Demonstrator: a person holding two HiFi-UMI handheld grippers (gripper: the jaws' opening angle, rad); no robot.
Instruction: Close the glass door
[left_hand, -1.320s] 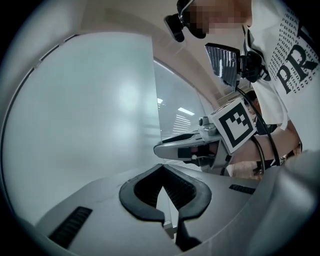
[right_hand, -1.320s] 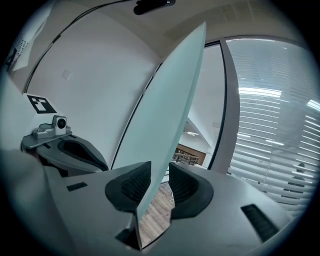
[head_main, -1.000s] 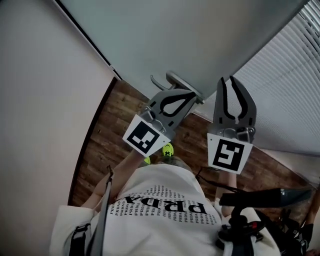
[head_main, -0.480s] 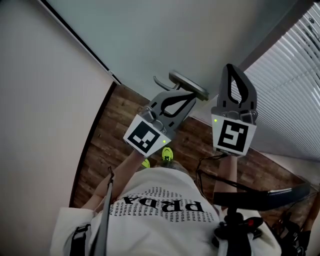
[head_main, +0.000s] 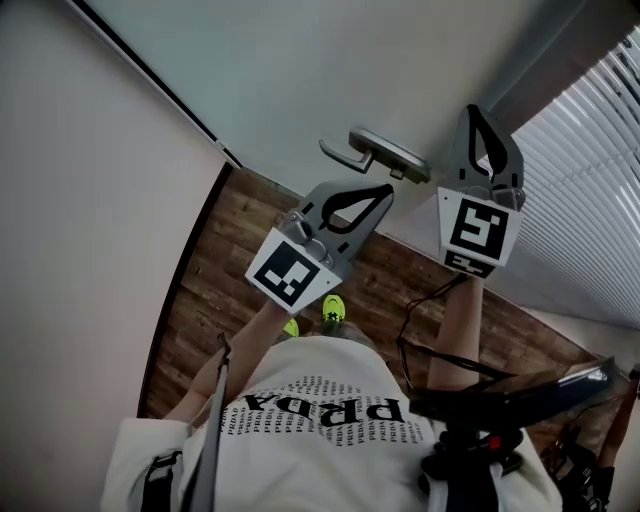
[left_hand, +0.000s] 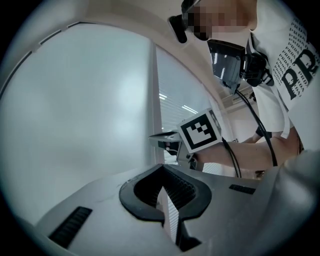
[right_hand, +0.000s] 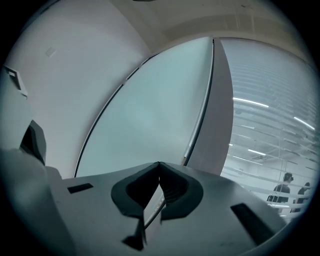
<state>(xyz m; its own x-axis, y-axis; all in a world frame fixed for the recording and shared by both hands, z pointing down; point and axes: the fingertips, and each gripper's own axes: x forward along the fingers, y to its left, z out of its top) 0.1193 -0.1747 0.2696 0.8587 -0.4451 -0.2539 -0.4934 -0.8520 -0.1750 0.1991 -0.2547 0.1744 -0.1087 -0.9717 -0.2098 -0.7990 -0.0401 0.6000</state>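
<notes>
Now that the right gripper (head_main: 474, 112) has shut its jaws on nothing, tip against tip, it reads as a blunt pusher rather than a grasper. It stands raised in front of the frosted glass door (head_main: 300, 70), just right of the lever handle (head_main: 372, 150) and near the dark frame (head_main: 560, 60) beside the blinds (head_main: 590, 170). Whether its tip touches the pane I cannot tell. The left gripper (head_main: 383, 192) is likewise closed and empty, its tip just below the handle and apart from it, over the wooden floor (head_main: 240, 250).

In the head view of 1 second ago, the right gripper's 2 jaws stood wide apart and it sat lower, roughly level with the left one. Since then the jaws have closed and the gripper has climbed up and to the right, past the handle. The left gripper has kept its place. The handle sits a little higher and further right in the view, though the camera itself may have shifted.

My judgement is that the door is not yet shut, and that the closed right gripper is being set to press the pane toward the frame.
</notes>
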